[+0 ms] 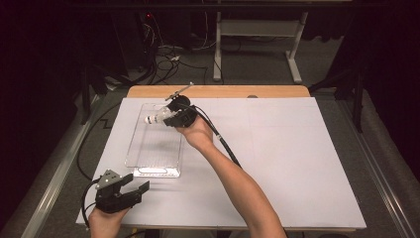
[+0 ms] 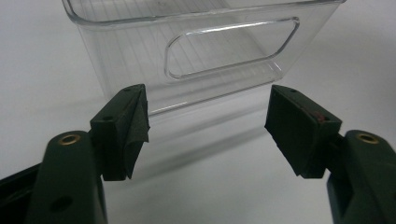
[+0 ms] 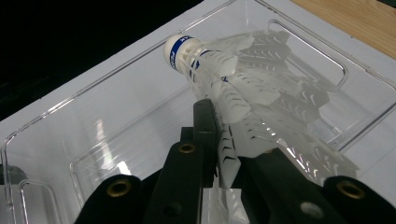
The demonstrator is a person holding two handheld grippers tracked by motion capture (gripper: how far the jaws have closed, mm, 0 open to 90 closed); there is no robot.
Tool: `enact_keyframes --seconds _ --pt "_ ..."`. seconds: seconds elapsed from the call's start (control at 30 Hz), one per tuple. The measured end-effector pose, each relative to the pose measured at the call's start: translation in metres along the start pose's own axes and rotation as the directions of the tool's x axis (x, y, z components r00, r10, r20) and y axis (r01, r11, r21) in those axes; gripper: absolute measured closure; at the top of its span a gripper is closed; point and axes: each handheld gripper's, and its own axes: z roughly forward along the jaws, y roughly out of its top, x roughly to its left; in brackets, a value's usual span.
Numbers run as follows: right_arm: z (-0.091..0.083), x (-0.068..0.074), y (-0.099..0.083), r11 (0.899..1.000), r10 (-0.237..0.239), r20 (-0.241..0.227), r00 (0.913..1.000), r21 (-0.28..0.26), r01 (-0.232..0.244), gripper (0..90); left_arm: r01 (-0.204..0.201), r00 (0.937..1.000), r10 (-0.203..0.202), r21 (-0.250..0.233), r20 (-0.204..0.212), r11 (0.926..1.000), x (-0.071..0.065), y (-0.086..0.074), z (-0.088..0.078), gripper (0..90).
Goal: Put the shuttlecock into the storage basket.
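Shuttlecock [image 3: 224,70], white with a blue band round its cork, sits clamped by its feather skirt in my right tool [image 1: 174,118], jaws pressed together on the feathers. I hold it just above the far end of a clear plastic tray [image 1: 132,148], cork pointing away from my hand. My left tool [image 1: 130,191] rests on the white-covered bench [image 1: 297,163] near the tray's near end wall, jaws apart and holding nothing; from its own camera the tray's handle cutout [image 2: 231,49] lies straight ahead.

My worry is the grip. The jaws pinch thin feathers, not the cork, so squeezing or twisting could bend or crack them. I also judge that if I let go from this height, the light shuttlecock may bounce or roll against the tray wall, or nudge the tray, since nothing steadies it.

Count: one shuttlecock, one tray, two tools, one bench.
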Motion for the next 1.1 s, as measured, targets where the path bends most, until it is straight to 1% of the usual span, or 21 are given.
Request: enact_keyframes --seconds 0.37,0.53,0.7,0.97,1.1 --pt "0.013 -0.003 -0.002 1.0 0.009 -0.001 1.0 0.018 -0.009 88.0 -0.002 1.0 0.002 -0.001 0.0 1.0 0.0 0.0 0.0 31.1" --pt "0.021 -0.001 -0.002 1.0 0.009 -0.005 0.9999 0.029 -0.009 87.8 -0.003 1.0 0.003 -0.004 0.0 1.0 -0.001 0.0 0.0 31.1" --pt "0.024 -0.002 -0.003 0.999 0.016 -0.003 0.9999 0.035 -0.016 87.7 -0.004 1.0 0.004 -0.003 0.002 1.0 -0.001 0.0 0.0 31.1" --pt "0.031 -0.003 -0.005 0.999 0.01 -0.006 0.9999 0.044 -0.009 87.4 -0.007 1.0 0.007 -0.003 0.003 1.0 -0.002 0.0 0.0 31.0" --pt "0.034 -0.004 -0.007 0.998 0.016 -0.005 0.9999 0.057 -0.016 87.4 -0.01 0.9999 0.01 -0.003 0.005 0.9999 -0.002 0.0 0.0 31.1"
